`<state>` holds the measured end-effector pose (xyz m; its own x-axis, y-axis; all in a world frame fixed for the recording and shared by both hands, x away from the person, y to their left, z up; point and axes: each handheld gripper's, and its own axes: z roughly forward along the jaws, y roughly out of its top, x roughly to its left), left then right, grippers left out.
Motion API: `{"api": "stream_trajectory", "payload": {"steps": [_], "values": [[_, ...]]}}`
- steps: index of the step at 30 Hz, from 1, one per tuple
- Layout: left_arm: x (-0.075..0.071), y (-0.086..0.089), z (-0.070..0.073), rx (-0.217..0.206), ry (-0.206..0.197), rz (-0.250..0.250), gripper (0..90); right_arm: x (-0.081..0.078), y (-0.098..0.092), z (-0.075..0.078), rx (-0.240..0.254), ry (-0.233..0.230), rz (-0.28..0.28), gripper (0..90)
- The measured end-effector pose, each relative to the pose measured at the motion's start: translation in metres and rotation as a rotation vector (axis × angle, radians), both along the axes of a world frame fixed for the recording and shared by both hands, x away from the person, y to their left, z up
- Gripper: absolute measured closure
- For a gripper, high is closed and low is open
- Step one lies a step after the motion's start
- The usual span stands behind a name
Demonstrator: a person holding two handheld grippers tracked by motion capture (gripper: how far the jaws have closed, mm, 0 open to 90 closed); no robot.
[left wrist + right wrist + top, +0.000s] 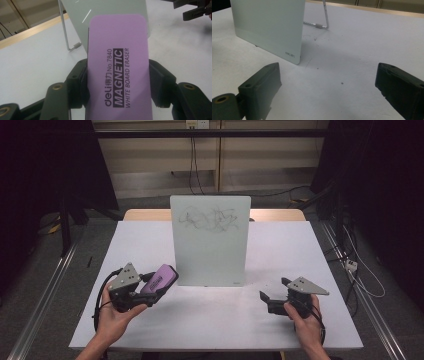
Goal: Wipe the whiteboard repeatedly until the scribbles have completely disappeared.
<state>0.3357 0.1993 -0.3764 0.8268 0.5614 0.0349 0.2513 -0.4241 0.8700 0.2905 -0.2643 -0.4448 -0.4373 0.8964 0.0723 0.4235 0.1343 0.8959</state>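
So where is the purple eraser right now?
The purple eraser is clamped in the left gripper, at the left of the high view, just off the lower left corner of the standing whiteboard.

Purple eraser [117,70] face, lengthwise print: "deli", Chinese characters, "No.7840", "MAGNETIC" in a black bar, "WHITE BOARD ERASER". Whiteboard [267,27], lower corner near its side edge: small grey brand mark, too blurred to read. Scribbles on the board, no words.

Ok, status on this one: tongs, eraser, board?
Left tongs shut on purple eraser. Right tongs open, empty. Scribbled whiteboard upright, nothing between.
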Motion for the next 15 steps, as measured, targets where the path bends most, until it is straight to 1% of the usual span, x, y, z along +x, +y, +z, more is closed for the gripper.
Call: {"api": "stream_trajectory", "payload": {"steps": [3,4,8,9,11,12,15], "values": [[0.002,-0.005,0.006,0.001,-0.005,-0.019,40.7,0.0,0.0,0.0,0.001,0.002,0.001,6.3],[0.003,-0.006,0.008,0.008,-0.011,-0.025,40.7,0.0,0.0,0.0,0.001,0.002,0.001,6.3],[0.006,-0.014,0.016,0.008,-0.013,-0.043,40.8,0.0,0.0,0.0,0.002,0.001,-0.002,6.3],[0.007,-0.015,0.018,0.016,-0.015,-0.045,40.7,0.0,-0.001,-0.001,0.003,0.002,0.0,6.3],[0.01,-0.019,0.02,0.01,-0.01,-0.051,40.7,0.0,-0.001,-0.001,0.0,0.004,0.003,6.3],[0.012,-0.02,0.022,0.018,-0.013,-0.053,40.7,0.0,-0.001,-0.001,0.0,0.004,0.003,6.3],[0.017,-0.026,0.027,0.014,-0.012,-0.058,40.7,0.0,-0.002,0.0,0.003,0.001,0.002,6.3]]}}
